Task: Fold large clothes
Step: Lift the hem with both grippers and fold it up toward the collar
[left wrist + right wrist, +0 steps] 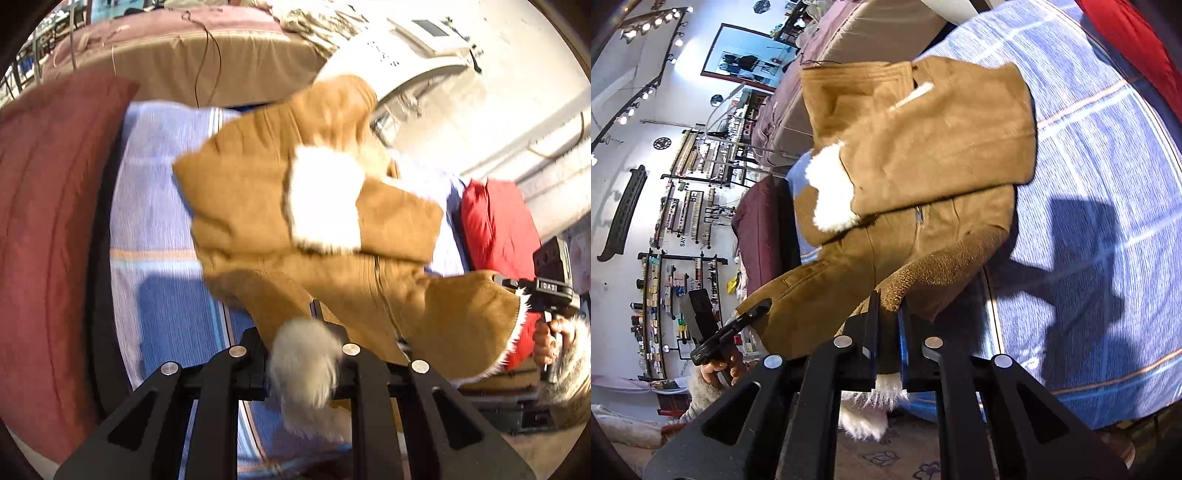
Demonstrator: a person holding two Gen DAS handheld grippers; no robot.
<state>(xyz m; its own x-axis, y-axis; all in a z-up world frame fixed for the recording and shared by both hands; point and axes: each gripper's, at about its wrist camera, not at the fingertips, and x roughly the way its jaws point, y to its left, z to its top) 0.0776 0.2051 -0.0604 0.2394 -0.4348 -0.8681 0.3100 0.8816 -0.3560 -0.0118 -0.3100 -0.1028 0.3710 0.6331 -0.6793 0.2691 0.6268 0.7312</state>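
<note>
I see a tan suede coat (332, 236) with white fleece lining, partly lifted off a bed covered by a blue striped sheet (162, 221). My left gripper (306, 354) is clenched on the coat's lower edge: a tuft of white fleece bulges out between its two black fingers, and the tan fabric rises away from them. My right gripper (888, 332) is also closed on the hem, with the rough tan edge pinched between its fingers and fleece hanging below. From the left camera, the right gripper shows at the far right, touching the coat's fur-trimmed corner. One sleeve, its white cuff (325, 199) showing, lies folded across the coat's body. A red pillow (498, 225) sits near the coat; a rust-coloured cushion (48, 236) lies at the bed's other side.
</note>
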